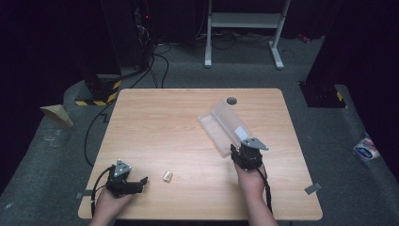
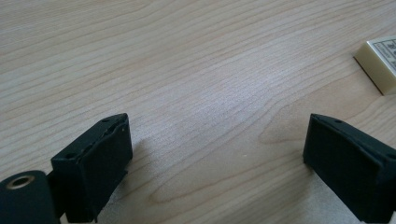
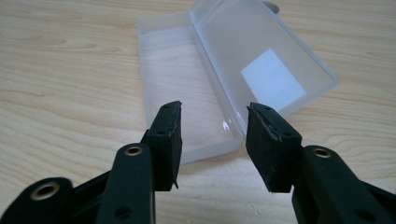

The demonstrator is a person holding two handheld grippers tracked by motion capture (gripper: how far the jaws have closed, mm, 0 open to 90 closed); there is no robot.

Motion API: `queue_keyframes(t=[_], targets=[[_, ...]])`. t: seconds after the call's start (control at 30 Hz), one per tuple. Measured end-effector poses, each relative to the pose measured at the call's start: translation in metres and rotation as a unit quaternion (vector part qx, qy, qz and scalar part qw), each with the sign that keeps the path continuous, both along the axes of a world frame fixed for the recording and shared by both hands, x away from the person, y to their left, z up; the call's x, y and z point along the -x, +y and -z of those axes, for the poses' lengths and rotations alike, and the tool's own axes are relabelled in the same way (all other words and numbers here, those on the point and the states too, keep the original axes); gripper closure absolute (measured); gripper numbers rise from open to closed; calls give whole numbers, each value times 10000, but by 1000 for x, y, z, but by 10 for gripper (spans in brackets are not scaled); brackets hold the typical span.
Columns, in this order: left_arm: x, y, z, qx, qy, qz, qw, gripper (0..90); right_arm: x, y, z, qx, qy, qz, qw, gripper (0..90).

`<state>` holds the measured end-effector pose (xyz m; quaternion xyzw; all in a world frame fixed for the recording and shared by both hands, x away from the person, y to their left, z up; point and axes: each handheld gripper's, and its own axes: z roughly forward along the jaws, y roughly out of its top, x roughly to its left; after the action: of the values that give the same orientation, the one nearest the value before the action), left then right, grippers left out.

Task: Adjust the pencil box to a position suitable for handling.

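Now R gripper (image 3: 214,123) jaws partly apart, nothing btwn, over open clear box (image 3: 187,93); L gripper (image 2: 215,154) wide apart on table (image 2: 187,56), near eraser (image 2: 380,63).

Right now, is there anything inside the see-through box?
The clear box lies open and its tray looks empty. Its lid bears a white label; what the label covers cannot be seen.
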<state>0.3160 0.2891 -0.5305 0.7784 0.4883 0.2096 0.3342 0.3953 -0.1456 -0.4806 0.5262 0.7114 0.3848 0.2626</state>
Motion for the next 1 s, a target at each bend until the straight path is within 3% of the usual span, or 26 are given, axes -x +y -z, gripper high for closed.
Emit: queue_keyframes(t=[0.33, 0.6, 1.0], targets=[[-2, 0, 0, -47, 12, 12, 10000, 69, -20, 17, 6, -100, 239, -61, 9996, 643], [-1, 0, 0, -43, 14, 3, 10000, 69, -21, 29, 20, 92, 385, -153, 9991, 650], [-1, 0, 0, -16, 23, -3, 10000, 69, -19, 30, 29, 329, 476, -202, 9981, 656]])
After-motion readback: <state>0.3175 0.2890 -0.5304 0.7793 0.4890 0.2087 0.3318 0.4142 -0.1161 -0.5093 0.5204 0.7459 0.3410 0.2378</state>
